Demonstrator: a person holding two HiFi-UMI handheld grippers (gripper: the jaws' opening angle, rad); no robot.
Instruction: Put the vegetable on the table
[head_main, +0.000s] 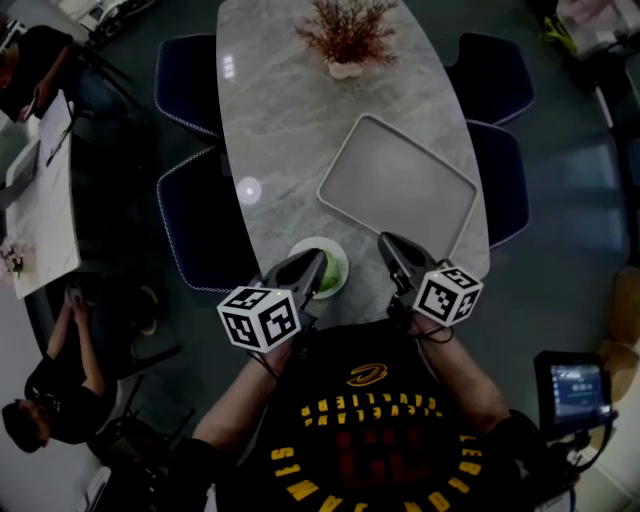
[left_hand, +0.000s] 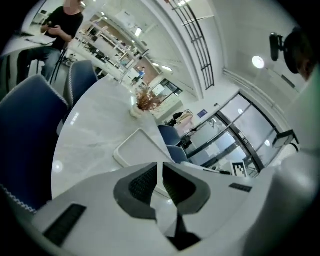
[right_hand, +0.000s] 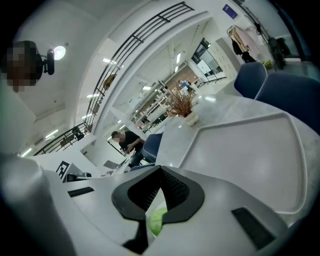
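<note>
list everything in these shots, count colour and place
grey marble oval table: one, grey, centre
rectangular tray: one, off-white, table's right side
dried plant in white pot: one, reddish-brown, table's far end
round bowl: one, white, table's near edge
vegetable: one, green, in bowl
padded chairs: four, dark blue, two each side
side table: one, white, far left, two people seated by it
screen: one, lit, lower right
left gripper: one, white-and-grey, above bowl, jaws a slit apart, empty
right gripper: one, white-and-grey, right of bowl, jaws shut, empty

Head view overhead; gripper views low; share table (head_main: 280, 120).
</note>
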